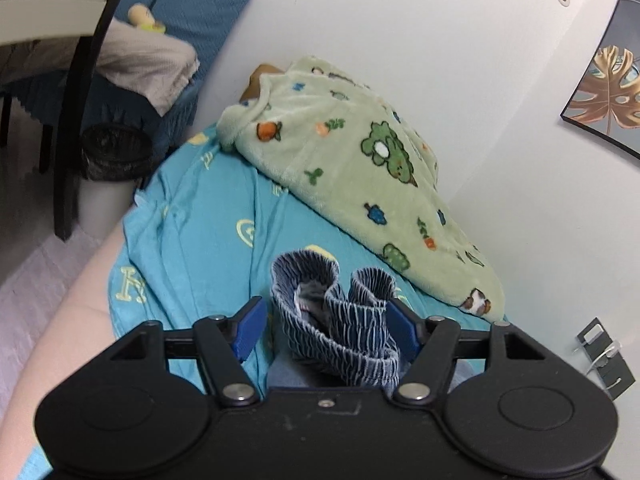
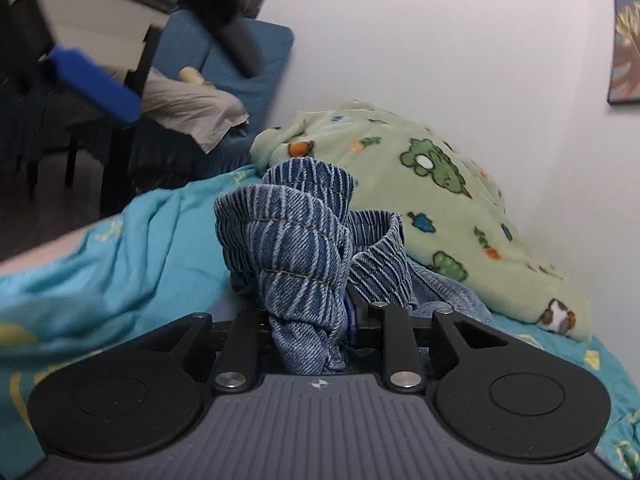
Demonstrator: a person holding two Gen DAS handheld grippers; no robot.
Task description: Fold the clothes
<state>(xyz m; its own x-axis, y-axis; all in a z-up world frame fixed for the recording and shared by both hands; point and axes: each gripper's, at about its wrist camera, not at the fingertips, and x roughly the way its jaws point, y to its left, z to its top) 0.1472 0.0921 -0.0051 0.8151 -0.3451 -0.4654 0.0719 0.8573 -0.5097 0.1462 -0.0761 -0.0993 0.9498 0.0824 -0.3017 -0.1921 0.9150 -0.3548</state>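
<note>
Blue denim shorts with a ruffled elastic waistband [image 1: 340, 320] lie bunched on the turquoise bed sheet [image 1: 192, 232]. My left gripper [image 1: 326, 326] is open, its blue pads wide apart on either side of the waistband. In the right wrist view my right gripper [image 2: 308, 316] is shut on the bunched denim waistband [image 2: 288, 248], which stands up in front of the camera and hides the fingertips. A blue pad of the left gripper [image 2: 96, 84] shows blurred at the upper left of the right wrist view.
A light green fleece blanket with cartoon prints [image 1: 360, 176] lies along the white wall [image 1: 440, 40]. A dark chair [image 1: 76, 120] and a blue-covered seat with beige cloth [image 1: 152, 64] stand to the left beyond the bed. A framed leaf picture [image 1: 608, 92] hangs on the right.
</note>
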